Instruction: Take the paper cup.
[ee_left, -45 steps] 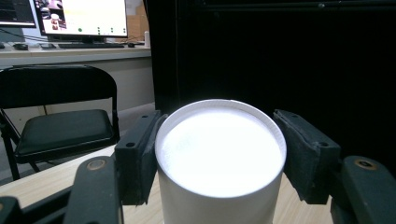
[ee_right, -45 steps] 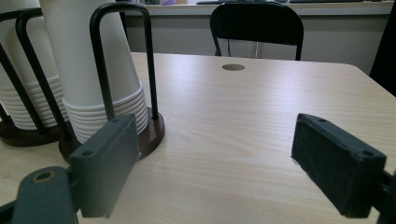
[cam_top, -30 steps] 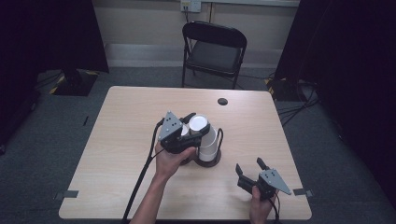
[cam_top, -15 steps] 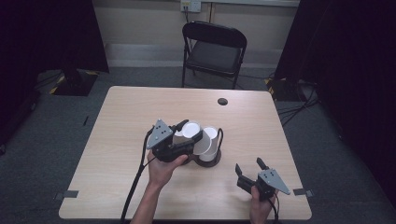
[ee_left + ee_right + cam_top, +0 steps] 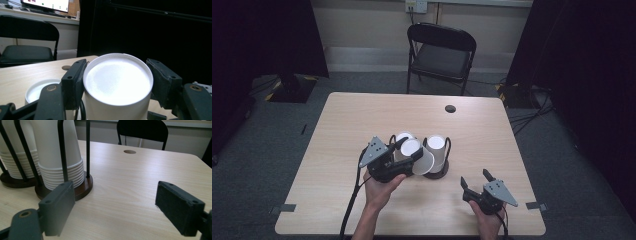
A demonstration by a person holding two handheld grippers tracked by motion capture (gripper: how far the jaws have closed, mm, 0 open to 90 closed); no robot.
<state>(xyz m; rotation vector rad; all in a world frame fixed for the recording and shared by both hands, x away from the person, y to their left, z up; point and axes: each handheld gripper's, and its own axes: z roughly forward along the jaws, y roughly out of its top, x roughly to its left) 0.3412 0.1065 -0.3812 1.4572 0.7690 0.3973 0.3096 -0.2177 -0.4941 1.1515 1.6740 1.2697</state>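
Between left gripper (image 5: 408, 151) pads, paper cup (image 5: 418, 156) clamped, lying near level, base toward 10 o'clock, mouth toward 4, just beside cup holder (image 5: 438, 170) stacks. Right gripper (image 5: 477, 181) jaws spread wide, holding nothing, at 4 o'clock from holder, well apart, so left hand does next move

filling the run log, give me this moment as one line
left gripper: shut on paper cup | right gripper: open, idle on table | cup stacks: in holders
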